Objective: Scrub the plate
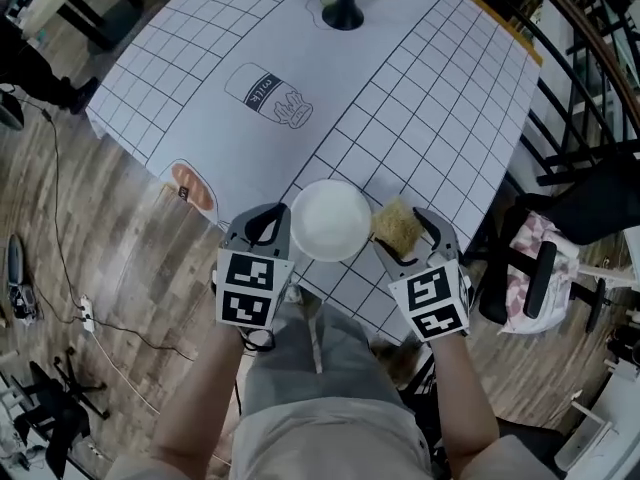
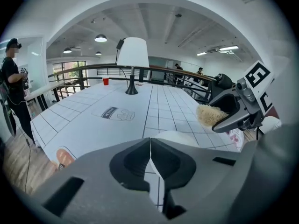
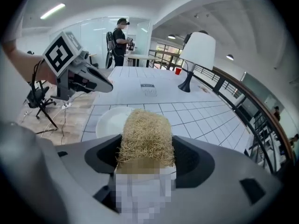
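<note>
While rim-first in the closed left tongs (image 1: 280, 220), plate (image 1: 331, 220) just beside scrubber (image 1: 397, 225) tight in right tongs (image 1: 402, 232).

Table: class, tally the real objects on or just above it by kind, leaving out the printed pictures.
White plate: 1
Straw-coloured scrub pad: 1
White table lamp: 1
Red cup: 1
Total: 4

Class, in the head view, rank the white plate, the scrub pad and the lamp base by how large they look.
1. The plate, clearly the largest.
2 and 3. The scrub pad and the lamp base look about alike. The base stands farther from the camera, so I leave these two unranked.
</note>
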A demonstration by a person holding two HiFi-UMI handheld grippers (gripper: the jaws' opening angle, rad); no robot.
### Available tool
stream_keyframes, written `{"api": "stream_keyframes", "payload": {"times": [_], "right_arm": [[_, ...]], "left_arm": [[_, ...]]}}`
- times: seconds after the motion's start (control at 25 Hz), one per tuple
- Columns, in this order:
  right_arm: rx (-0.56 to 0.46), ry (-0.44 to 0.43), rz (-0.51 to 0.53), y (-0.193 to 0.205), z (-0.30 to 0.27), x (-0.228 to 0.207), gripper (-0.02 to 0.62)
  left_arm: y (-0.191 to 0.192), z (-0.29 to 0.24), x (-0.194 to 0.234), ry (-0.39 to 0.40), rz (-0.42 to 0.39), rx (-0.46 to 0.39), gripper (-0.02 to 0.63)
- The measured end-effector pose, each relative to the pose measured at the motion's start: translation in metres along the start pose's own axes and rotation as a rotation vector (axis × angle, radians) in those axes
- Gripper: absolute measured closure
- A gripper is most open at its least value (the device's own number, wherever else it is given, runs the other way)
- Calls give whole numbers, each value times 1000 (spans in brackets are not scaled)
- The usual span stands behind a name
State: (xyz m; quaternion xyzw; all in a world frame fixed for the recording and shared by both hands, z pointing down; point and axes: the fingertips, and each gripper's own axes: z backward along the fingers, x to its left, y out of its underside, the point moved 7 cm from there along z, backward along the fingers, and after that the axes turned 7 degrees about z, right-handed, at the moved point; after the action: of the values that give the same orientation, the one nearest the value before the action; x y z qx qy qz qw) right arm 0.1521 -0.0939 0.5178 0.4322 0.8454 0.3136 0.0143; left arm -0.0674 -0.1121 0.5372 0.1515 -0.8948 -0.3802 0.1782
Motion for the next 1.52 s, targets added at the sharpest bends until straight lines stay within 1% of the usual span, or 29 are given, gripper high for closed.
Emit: {"api": "stream_keyframes", "payload": {"times": [0.16, 0.32, 0.48, 0.56, 0.64, 0.76, 0.92, 1.0, 1.12, 1.28, 1.4, 1.52], "right_arm": [[-84, -2, -67, -28, 32, -11, 275], [-157, 63, -32, -64, 76, -23, 275], [-258, 125, -7, -103, 112, -38, 275], [-302, 139, -12, -117, 131, -41, 275], [-341, 147, -23, -131, 149, -41, 275], [-405, 157, -21, -151, 173, -39, 275], [-495, 175, 6, -175, 210, -34, 275], [-555, 178, 5, -186, 230, -33, 275], [-628, 161, 17, -202, 257, -28, 275], [-759, 106, 22, -225, 299, -19, 275], [-846, 125, 49, -238, 328, -17, 275], [-915, 159, 68, -242, 345, -16, 275]], "left_arm": [[-38, 36, -10, 12, -33, -67, 591], [-75, 76, -20, 13, -89, -134, 591], [-121, 115, -27, 5, -170, -253, 591], [-141, 137, -32, 8, -173, -328, 591], [-159, 160, -37, 15, -154, -402, 591], [-180, 191, -40, 24, -132, -492, 591], [-202, 233, -50, -33, -179, -607, 591], [-209, 252, -56, -40, -187, -649, 591], [-217, 276, -63, -41, -202, -684, 591], [-226, 302, -74, -31, -227, -722, 591], [-234, 317, -81, -30, -238, -756, 591], [-238, 330, -87, -32, -257, -798, 591]]}}
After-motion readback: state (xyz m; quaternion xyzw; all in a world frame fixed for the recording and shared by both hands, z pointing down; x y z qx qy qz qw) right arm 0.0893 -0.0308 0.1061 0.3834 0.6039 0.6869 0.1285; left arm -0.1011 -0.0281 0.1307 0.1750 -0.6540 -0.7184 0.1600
